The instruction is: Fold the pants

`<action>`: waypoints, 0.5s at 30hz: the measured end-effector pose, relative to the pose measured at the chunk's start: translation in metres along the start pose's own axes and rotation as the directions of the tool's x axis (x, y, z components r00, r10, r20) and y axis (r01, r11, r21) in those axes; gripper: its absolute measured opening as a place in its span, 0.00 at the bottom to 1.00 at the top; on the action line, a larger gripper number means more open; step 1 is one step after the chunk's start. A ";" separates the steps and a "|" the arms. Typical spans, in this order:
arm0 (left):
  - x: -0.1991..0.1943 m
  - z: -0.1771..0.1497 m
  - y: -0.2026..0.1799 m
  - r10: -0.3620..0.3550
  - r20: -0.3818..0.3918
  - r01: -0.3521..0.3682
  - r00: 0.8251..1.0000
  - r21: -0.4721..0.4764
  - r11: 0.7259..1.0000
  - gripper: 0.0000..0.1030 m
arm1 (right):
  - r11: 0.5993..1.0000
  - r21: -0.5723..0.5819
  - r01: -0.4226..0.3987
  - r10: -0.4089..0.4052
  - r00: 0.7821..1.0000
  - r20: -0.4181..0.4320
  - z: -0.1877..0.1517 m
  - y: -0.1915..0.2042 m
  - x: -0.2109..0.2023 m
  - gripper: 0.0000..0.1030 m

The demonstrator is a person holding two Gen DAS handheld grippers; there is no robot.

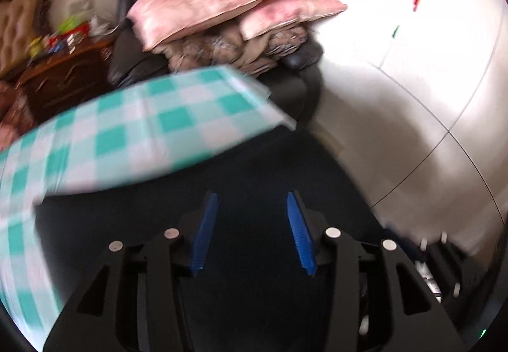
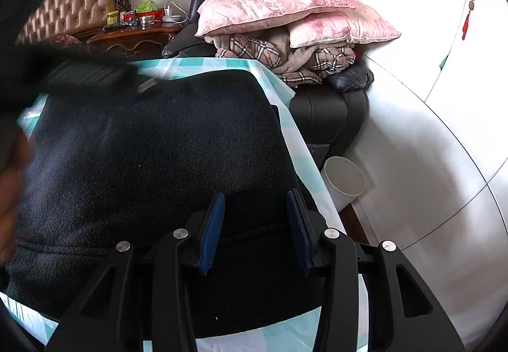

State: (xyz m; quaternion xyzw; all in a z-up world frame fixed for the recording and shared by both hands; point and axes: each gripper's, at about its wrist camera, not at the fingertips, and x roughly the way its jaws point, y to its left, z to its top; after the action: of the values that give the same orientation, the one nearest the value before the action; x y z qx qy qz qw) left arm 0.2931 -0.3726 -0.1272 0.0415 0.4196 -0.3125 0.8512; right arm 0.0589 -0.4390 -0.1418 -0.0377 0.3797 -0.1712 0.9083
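Observation:
Dark pants [image 2: 158, 161] lie spread over a table covered by a teal-and-white checked cloth [image 2: 304, 145]. My right gripper [image 2: 256, 195] hovers low over the near right part of the pants. Its blue pads [image 2: 211, 234] stand apart, with dark fabric and a seam running under the gap; I see no pinch. In the blurred left wrist view, my left gripper [image 1: 252, 198] is open above the pants [image 1: 254, 167]. Nothing is caught between its pads [image 1: 203, 234]. The checked cloth [image 1: 127, 136] shows to its left.
A black armchair [image 2: 327, 117] piled with pink pillows [image 2: 285, 2] and a plaid blanket stands beyond the table's far corner. A white bin [image 2: 344, 180] sits on the floor by the table's right edge. A person's hand [image 2: 9, 186] and a blurred dark shape [image 2: 95, 75] are at the left.

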 end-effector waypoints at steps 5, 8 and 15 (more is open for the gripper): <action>-0.018 -0.050 -0.002 0.022 -0.051 -0.021 0.998 0.013 1.000 0.48 | 1.000 -0.009 0.011 -0.011 1.000 -0.001 -0.002 0.003 0.000 0.41; -0.039 -0.071 -0.008 0.039 -0.019 -0.039 0.999 0.023 0.999 0.65 | 1.000 -0.012 0.012 -0.012 1.000 -0.005 -0.002 0.003 -0.003 0.41; -0.095 -0.118 -0.005 0.085 0.065 -0.086 0.994 0.003 0.996 0.89 | 0.996 0.041 0.076 -0.075 0.997 -0.034 -0.006 -0.011 -0.017 0.82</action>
State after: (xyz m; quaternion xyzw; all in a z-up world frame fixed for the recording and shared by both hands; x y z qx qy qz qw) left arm 0.1662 -0.2906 -0.1321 0.0516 0.3885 -0.2781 0.8770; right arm 0.0405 -0.4433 -0.1328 -0.0302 0.3888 -0.2140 0.8956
